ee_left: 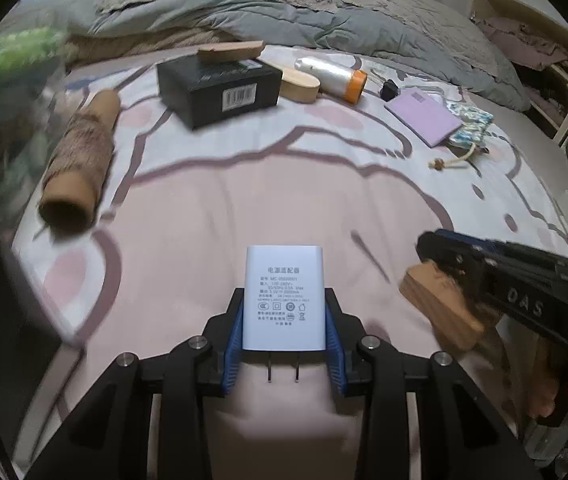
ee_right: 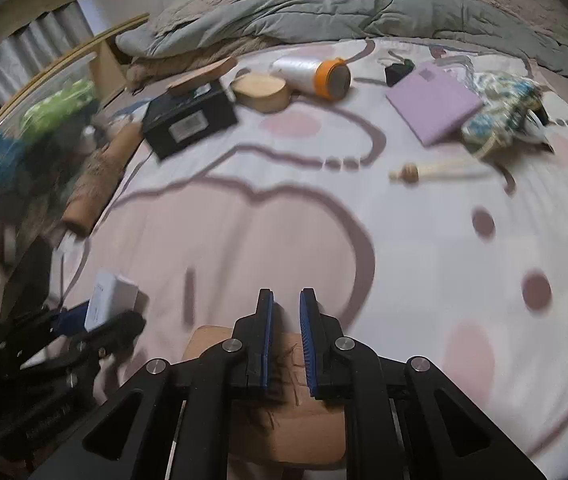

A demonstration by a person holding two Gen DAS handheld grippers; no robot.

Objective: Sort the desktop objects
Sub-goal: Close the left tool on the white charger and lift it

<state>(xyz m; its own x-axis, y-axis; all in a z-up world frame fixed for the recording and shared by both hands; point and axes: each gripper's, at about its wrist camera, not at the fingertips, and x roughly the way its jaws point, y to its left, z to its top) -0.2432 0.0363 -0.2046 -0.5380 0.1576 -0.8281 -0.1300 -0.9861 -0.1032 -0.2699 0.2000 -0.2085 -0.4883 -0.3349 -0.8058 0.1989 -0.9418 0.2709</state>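
Bed sheet (ee_left: pixel 284 200) carries the clutter along its far edge. Left wrist: the left gripper (ee_left: pixel 284 320) clamps a white charger (ee_left: pixel 282 296), prongs toward the camera. Right wrist: the right gripper (ee_right: pixel 286 344), nearly closed, pinches a wooden block (ee_right: pixel 284 432), probably for sorting.

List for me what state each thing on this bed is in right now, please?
White charger: clamped upright in left claw, prongs down.
Wooden block: gripped by right claw.
Black box: closed, wooden piece on top.
Cardboard tube: lying on its side.
Clear film roll: lying down.
Purple notebook: closed, flat.
Patterned pouch: lying beside the notebook.
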